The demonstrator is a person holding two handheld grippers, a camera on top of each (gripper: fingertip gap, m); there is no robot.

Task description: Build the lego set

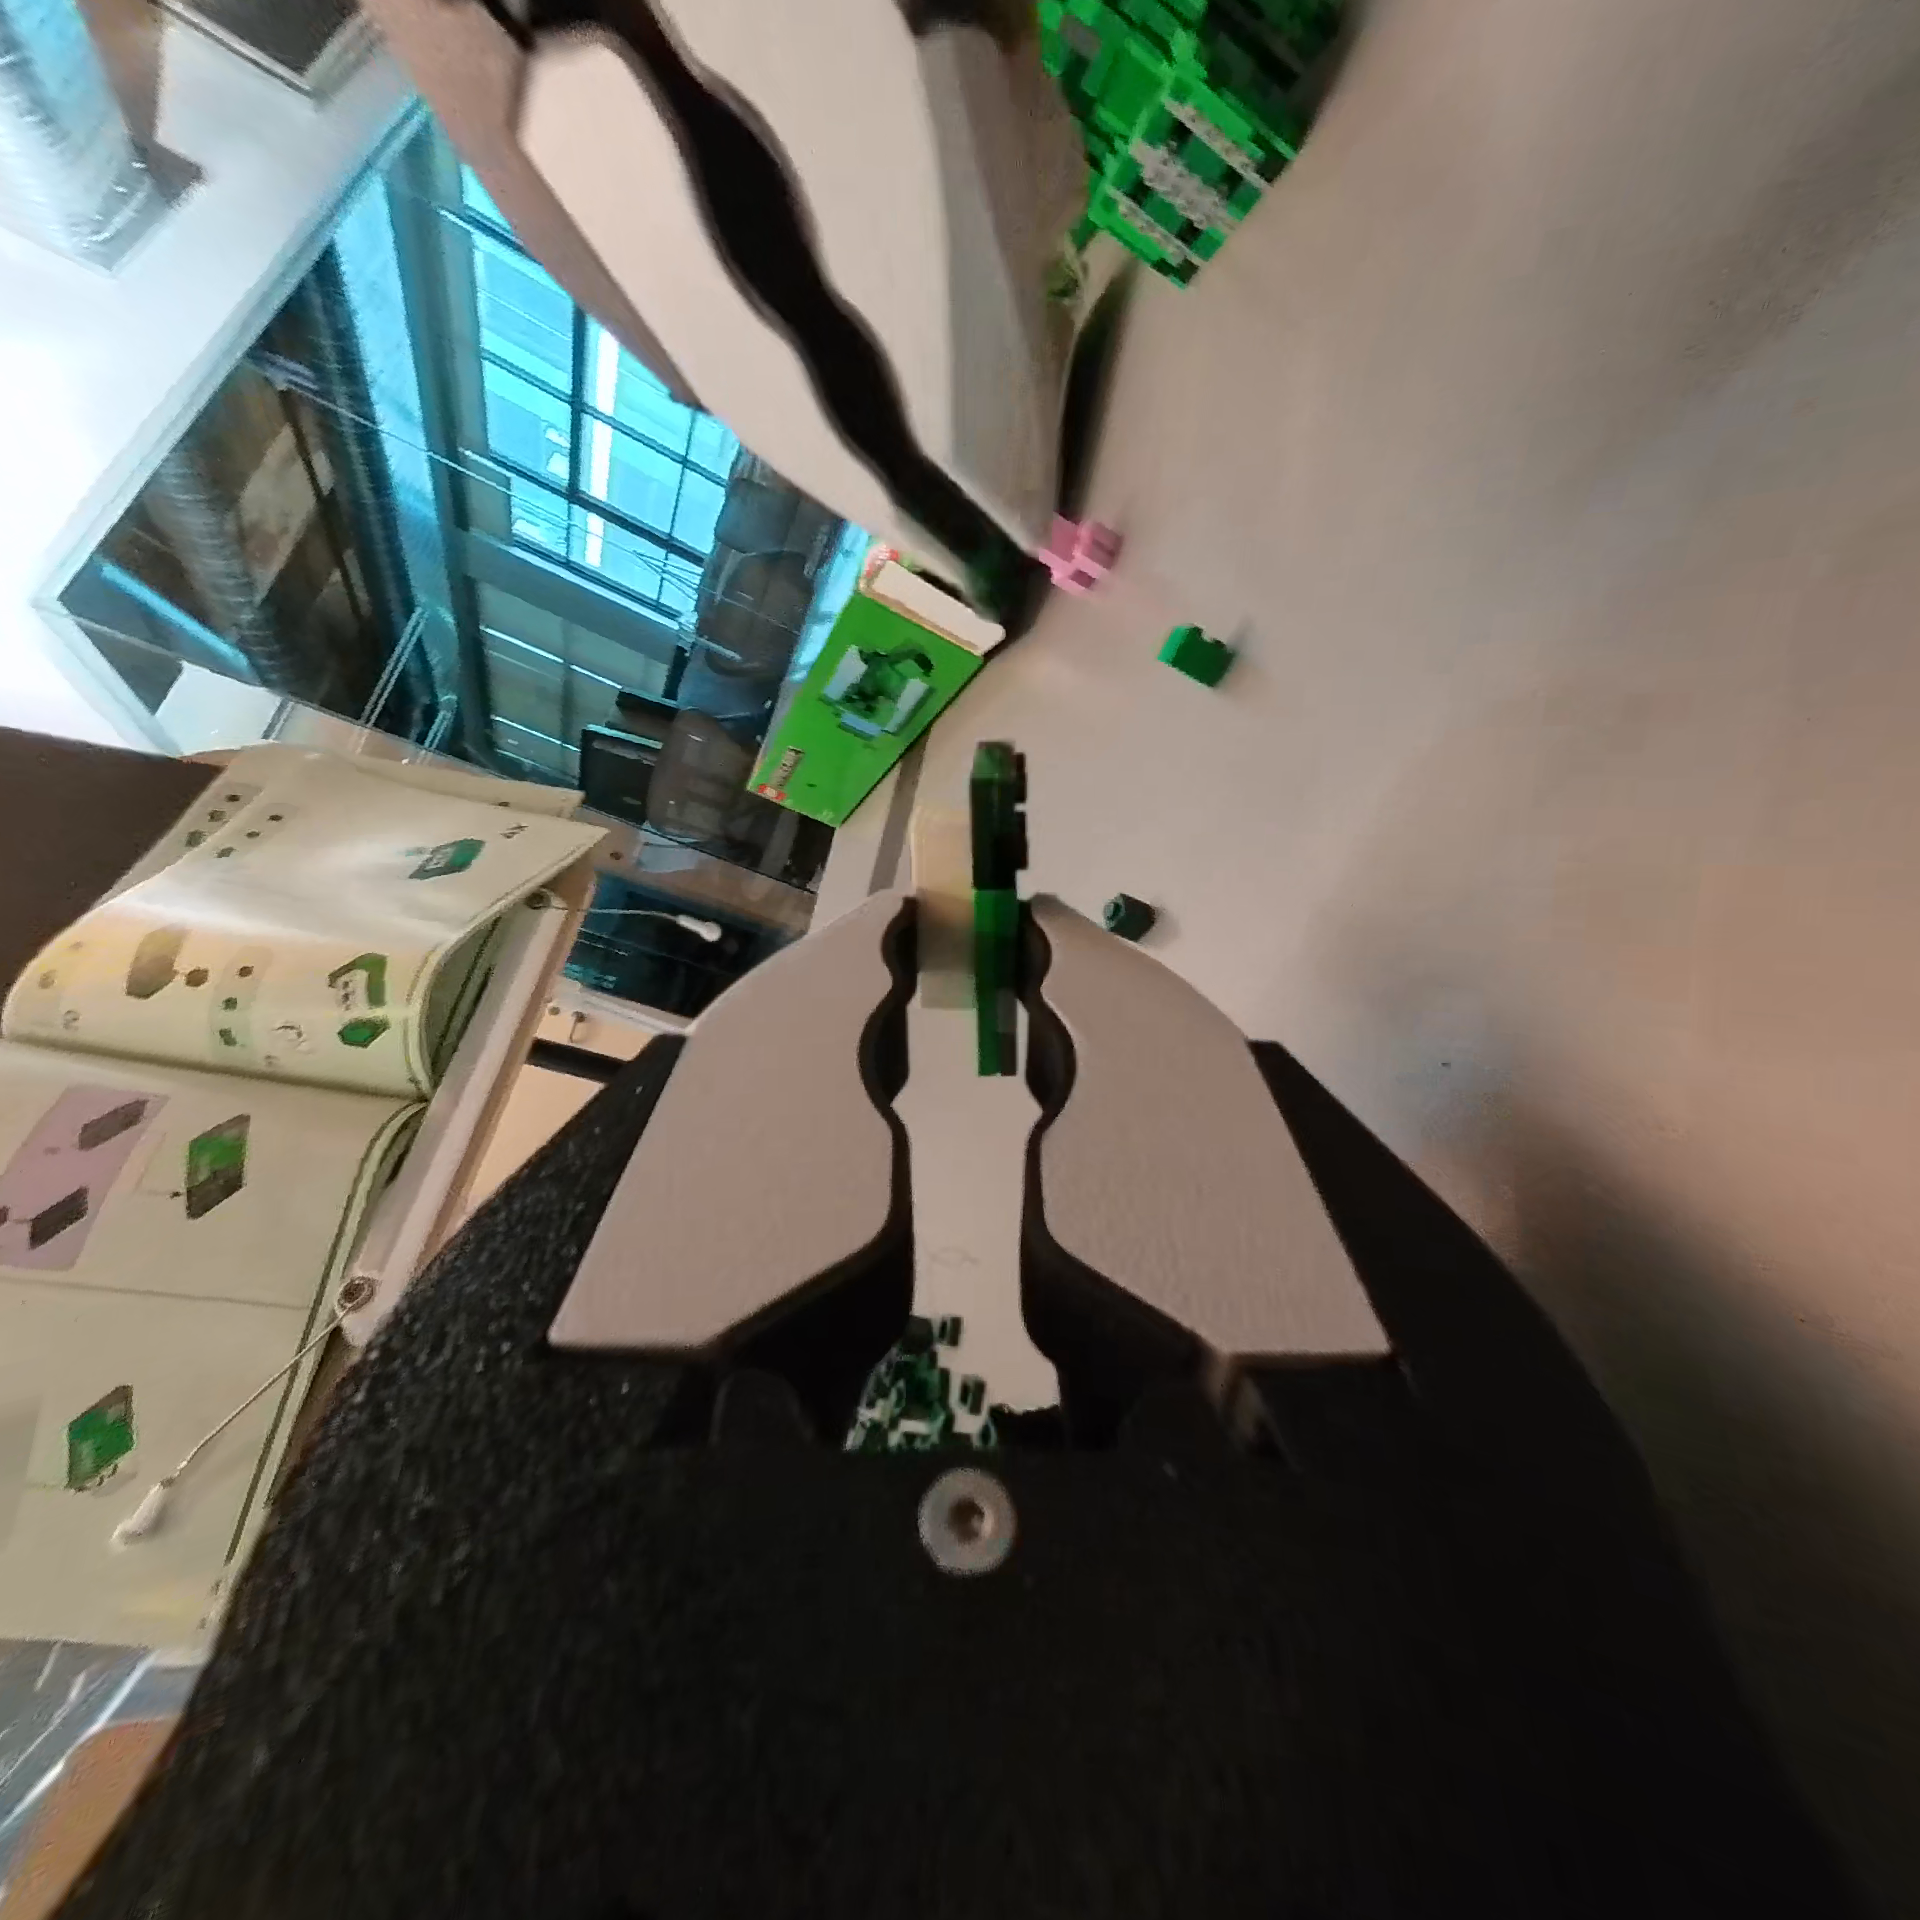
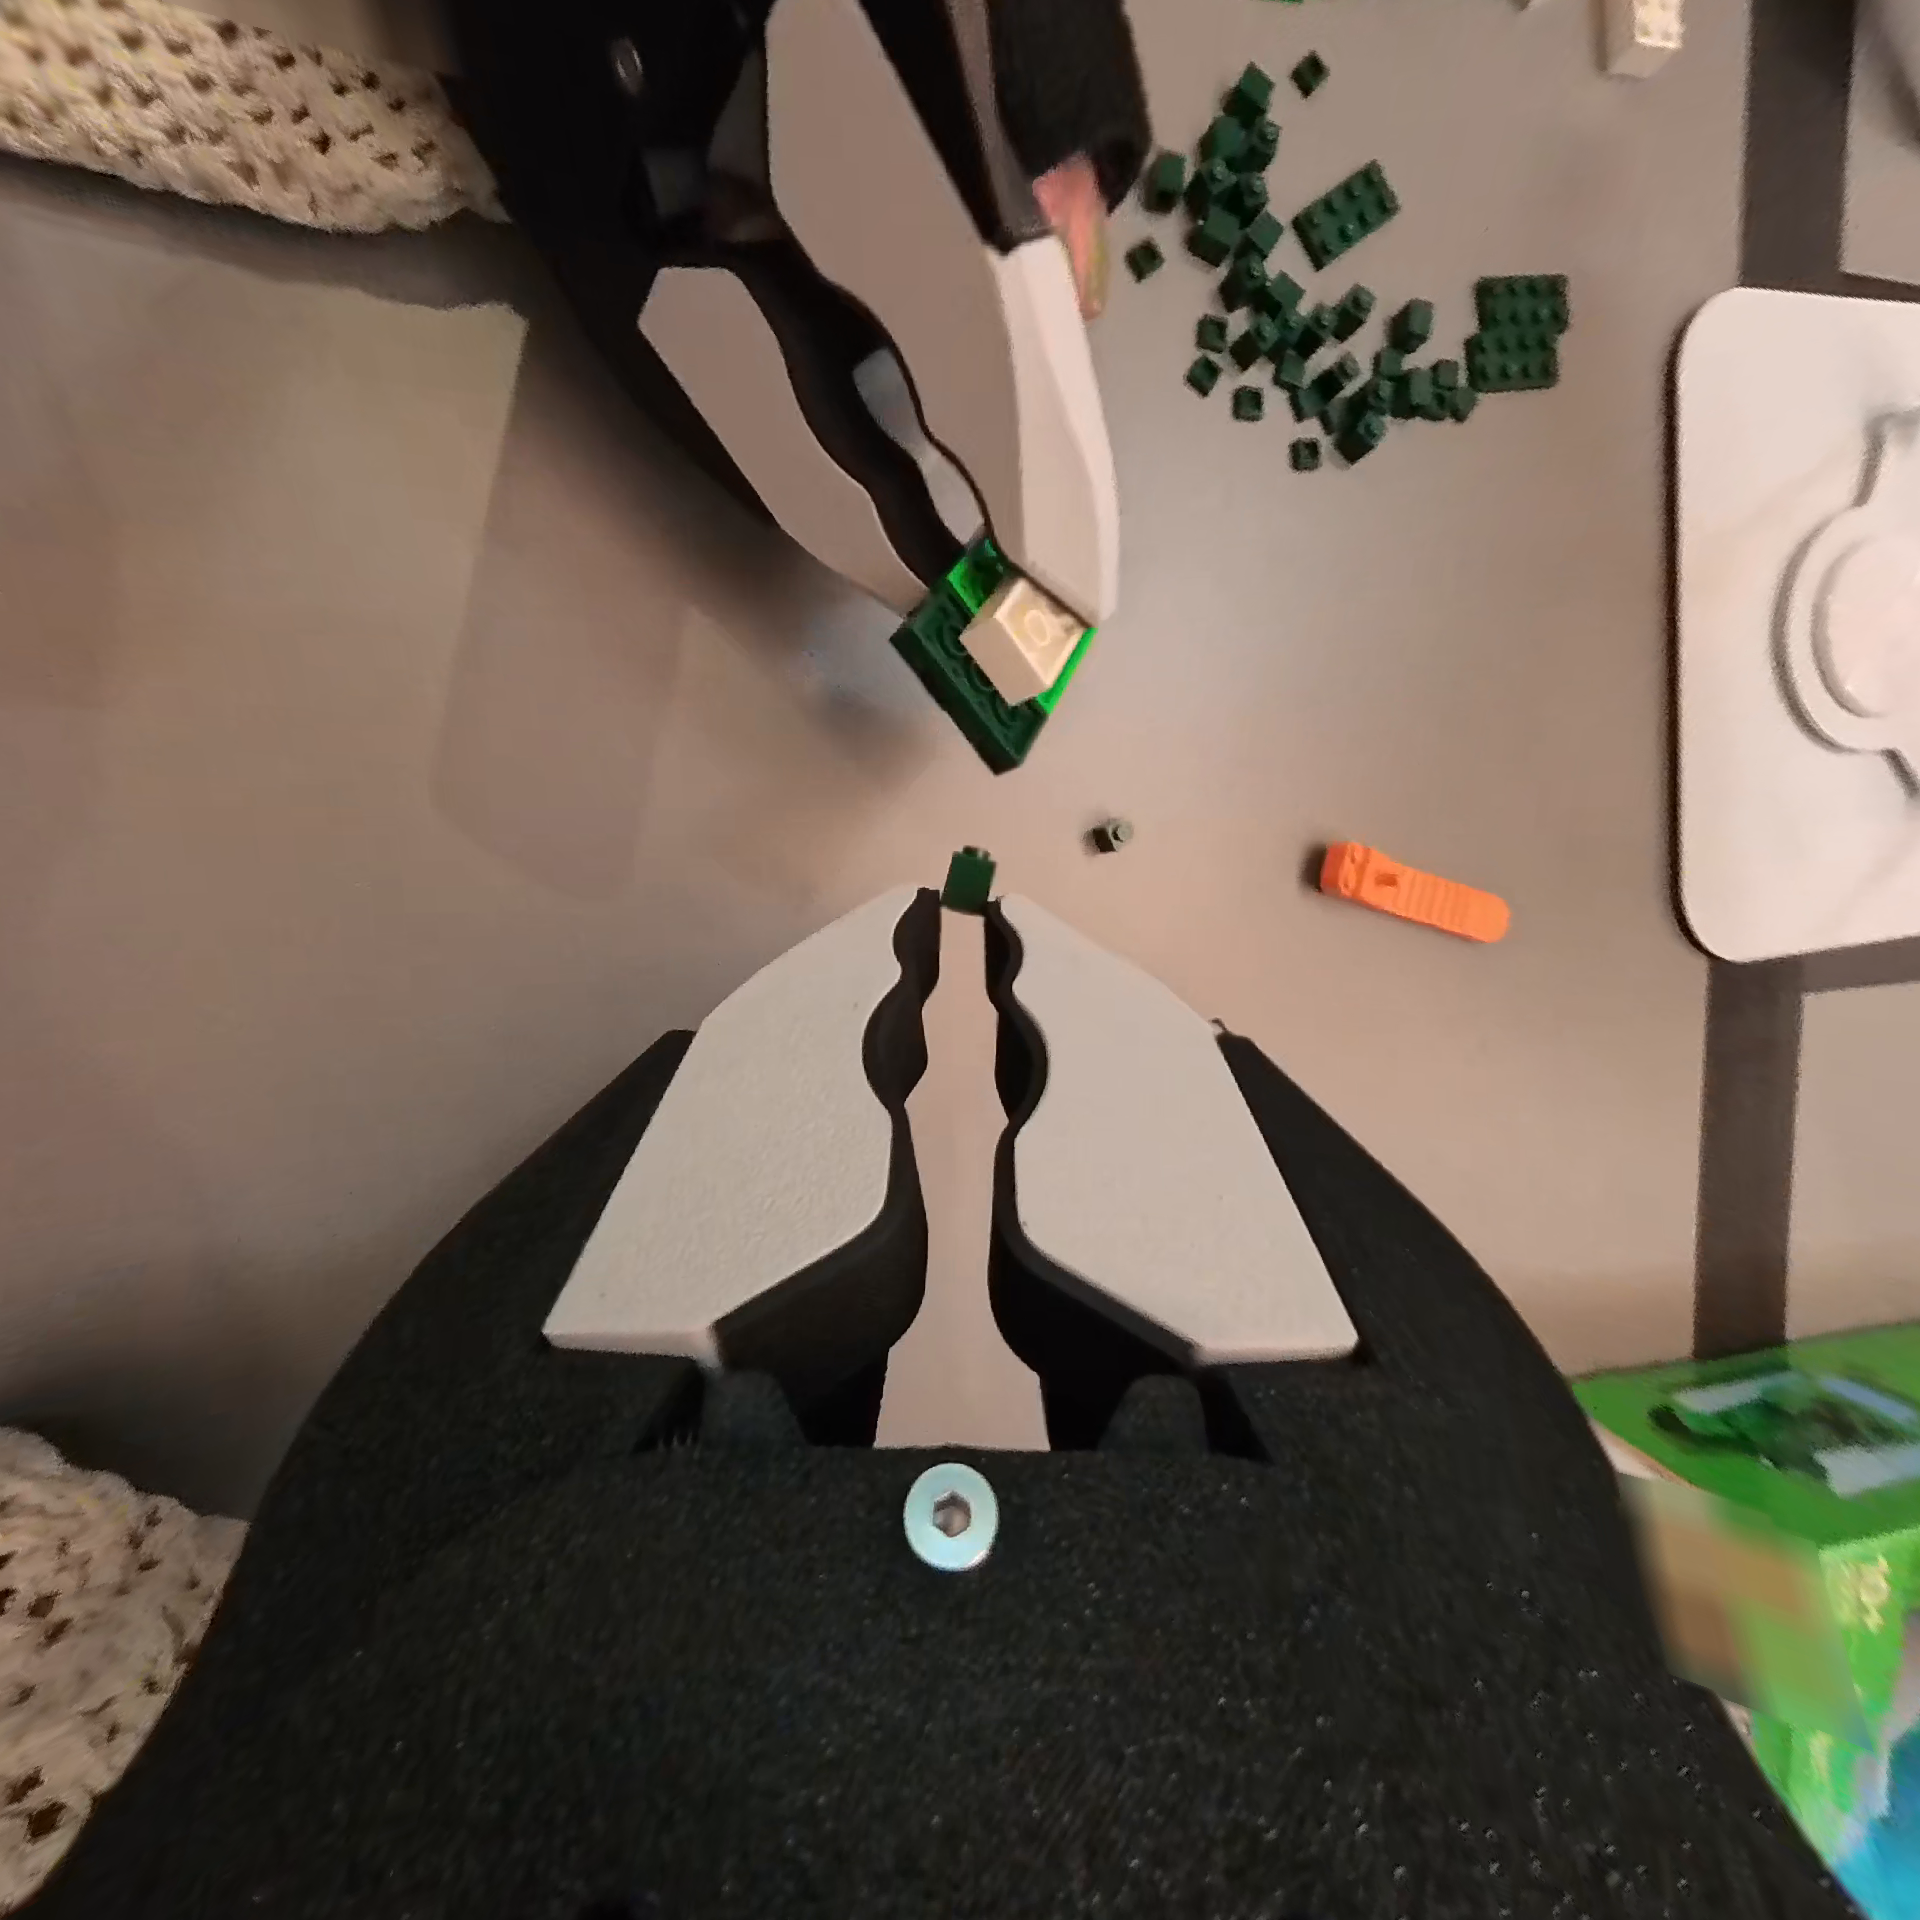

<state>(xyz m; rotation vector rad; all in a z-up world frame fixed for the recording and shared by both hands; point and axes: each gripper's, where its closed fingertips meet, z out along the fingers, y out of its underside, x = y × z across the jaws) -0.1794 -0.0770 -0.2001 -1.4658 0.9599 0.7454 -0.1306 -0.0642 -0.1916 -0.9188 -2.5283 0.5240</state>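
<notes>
My left gripper (image 1: 971, 920) is shut on a small sub-assembly (image 1: 995, 883): a green plate with a cream brick on one face, held on edge. In the right wrist view it (image 2: 995, 665) shows above the table, in the left gripper (image 2: 992, 592). My right gripper (image 2: 964, 904) is shut on a tiny dark green brick (image 2: 966, 891) at its fingertips, just below the sub-assembly and apart from it. The right gripper's fingers (image 1: 748, 260) cross the top of the left wrist view. A green built model (image 1: 1174, 114) stands at the table's far end.
A pile of dark green pieces (image 2: 1340, 312), an orange brick separator (image 2: 1418, 904), one tiny dark piece (image 2: 1110, 834) and a white tray (image 2: 1808, 623) lie on the grey table. The green set box (image 2: 1766, 1538) (image 1: 873, 707), an open instruction booklet (image 1: 239, 1039), a pink piece (image 1: 1086, 556) and two green bricks (image 1: 1200, 657) are nearby.
</notes>
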